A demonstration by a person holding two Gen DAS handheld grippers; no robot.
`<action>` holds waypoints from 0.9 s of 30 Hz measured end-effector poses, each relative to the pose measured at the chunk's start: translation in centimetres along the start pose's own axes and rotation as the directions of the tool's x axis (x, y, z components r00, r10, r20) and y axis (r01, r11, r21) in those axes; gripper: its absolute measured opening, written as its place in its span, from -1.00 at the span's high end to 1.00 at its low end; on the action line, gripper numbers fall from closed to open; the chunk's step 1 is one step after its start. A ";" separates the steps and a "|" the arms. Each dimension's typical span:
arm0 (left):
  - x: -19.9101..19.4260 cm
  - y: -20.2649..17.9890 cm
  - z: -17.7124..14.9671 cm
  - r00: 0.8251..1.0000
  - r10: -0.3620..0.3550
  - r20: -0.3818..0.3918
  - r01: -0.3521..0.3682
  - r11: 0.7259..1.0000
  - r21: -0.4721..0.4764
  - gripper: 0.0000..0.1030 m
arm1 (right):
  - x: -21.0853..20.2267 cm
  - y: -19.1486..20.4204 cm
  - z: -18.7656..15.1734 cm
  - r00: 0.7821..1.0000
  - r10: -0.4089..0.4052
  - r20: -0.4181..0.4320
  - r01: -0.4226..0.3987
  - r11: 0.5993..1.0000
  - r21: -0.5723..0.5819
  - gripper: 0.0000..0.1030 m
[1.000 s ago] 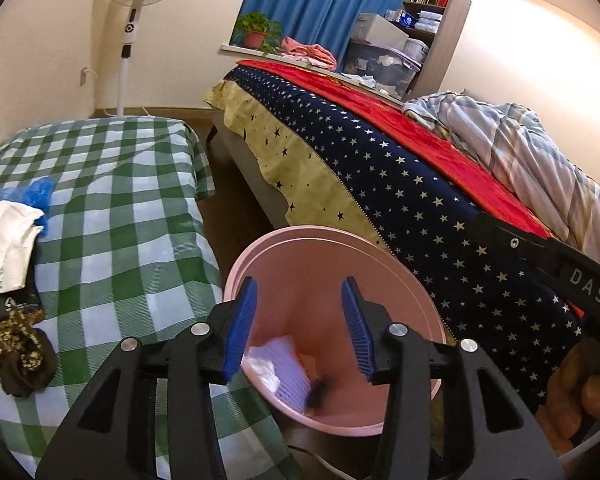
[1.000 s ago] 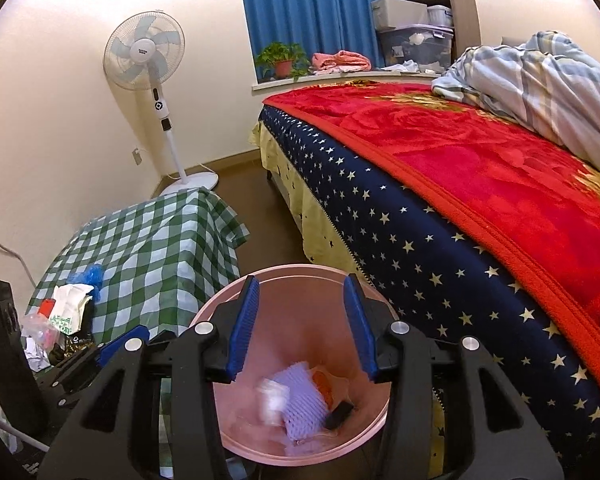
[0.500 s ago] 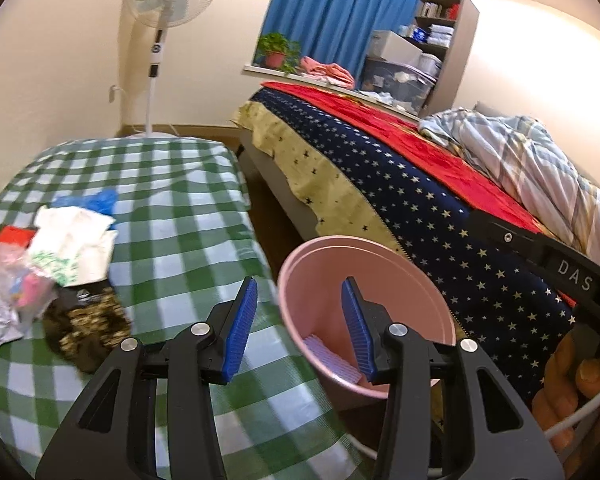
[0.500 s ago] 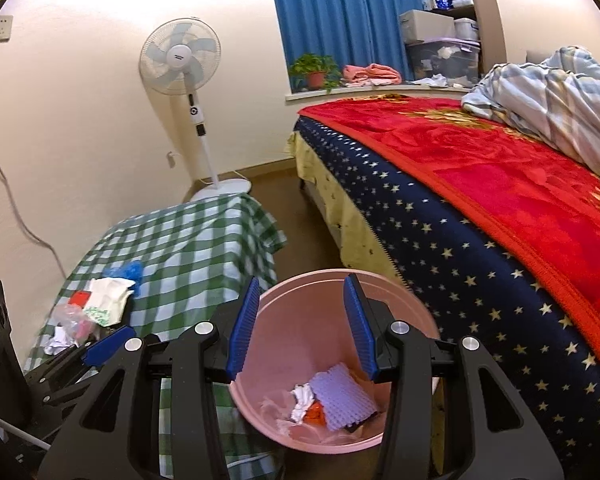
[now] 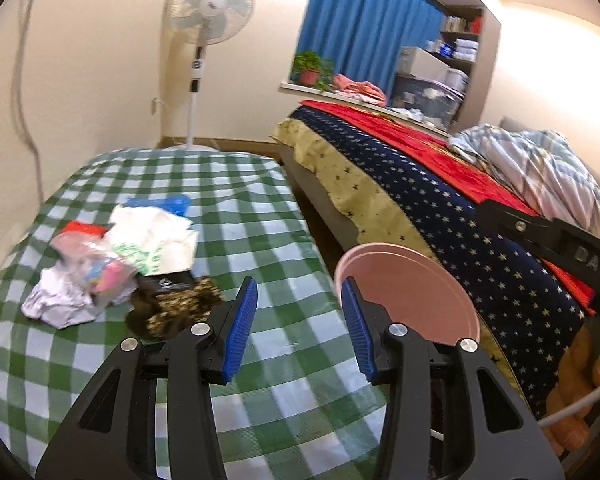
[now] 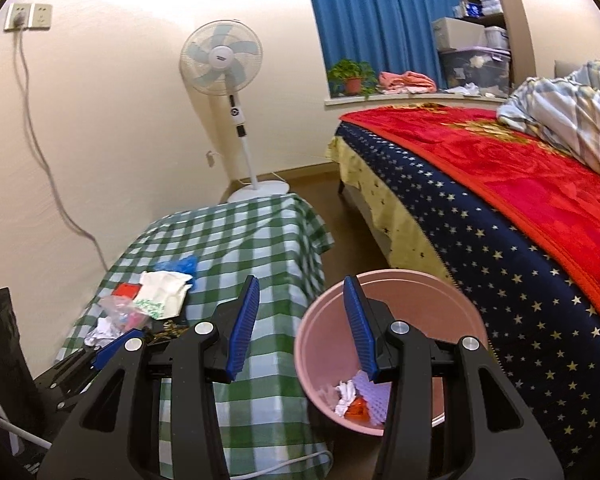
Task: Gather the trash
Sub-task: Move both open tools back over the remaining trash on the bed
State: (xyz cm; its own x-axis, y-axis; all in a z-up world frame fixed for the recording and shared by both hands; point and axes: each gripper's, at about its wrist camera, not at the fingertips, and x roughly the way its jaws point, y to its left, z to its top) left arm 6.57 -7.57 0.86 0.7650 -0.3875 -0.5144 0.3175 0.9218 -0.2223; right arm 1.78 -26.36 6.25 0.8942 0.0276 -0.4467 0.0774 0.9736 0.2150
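My left gripper hovers over the green-checked worktop, fingers spread apart, nothing between them. My right gripper hangs above the worktop edge beside the pink bin, fingers likewise released and empty.

Landmark: pink bin, on the floor between worktop and bed. Inside it: white crumpled paper, a lilac foam net, something orange.

Left of the bin, on the worktop: trash pile, comprising a white bag, blue plastic, clear wrapper, crumpled paper, dark patterned item. Standing fan well beyond the bin, against the wall.
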 end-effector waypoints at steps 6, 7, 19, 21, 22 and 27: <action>-0.8 2.1 0.2 0.996 0.087 0.026 -0.086 0.995 -0.053 0.15 | -0.4 1.4 -0.1 1.000 0.022 0.010 -0.022 0.999 -0.027 0.12; -0.8 2.5 0.1 0.995 0.101 0.028 -0.099 0.993 -0.064 0.15 | -0.4 1.6 -0.2 1.000 0.024 0.010 -0.024 0.999 -0.028 0.12; -0.8 6.8 -0.8 0.970 0.242 0.007 -0.238 0.958 -0.157 0.15 | 1.3 4.1 -0.9 0.996 0.085 -0.003 -0.085 0.996 -0.041 0.12; -0.7 7.4 -1.0 0.965 0.261 0.002 -0.257 0.951 -0.171 0.15 | 1.9 4.6 -1.3 0.995 0.096 -0.009 -0.096 0.994 -0.055 0.12; -0.6 7.5 -1.1 0.963 0.269 0.000 -0.265 0.949 -0.173 0.15 | 2.2 4.8 -1.5 0.995 0.099 -0.017 -0.100 0.994 -0.054 0.12; -0.2 8.5 -1.4 0.951 0.309 -0.006 -0.305 0.935 -0.180 0.15 | 3.7 5.3 -2.0 0.991 0.133 -0.034 -0.134 0.989 -0.054 0.12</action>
State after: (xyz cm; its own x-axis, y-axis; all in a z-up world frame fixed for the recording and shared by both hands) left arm 8.28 0.36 -2.10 0.8222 -0.0837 -0.5631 -0.0374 0.9791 -0.2001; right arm 4.64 -20.60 3.97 0.8813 0.1640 -0.4432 -0.0676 0.9719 0.2254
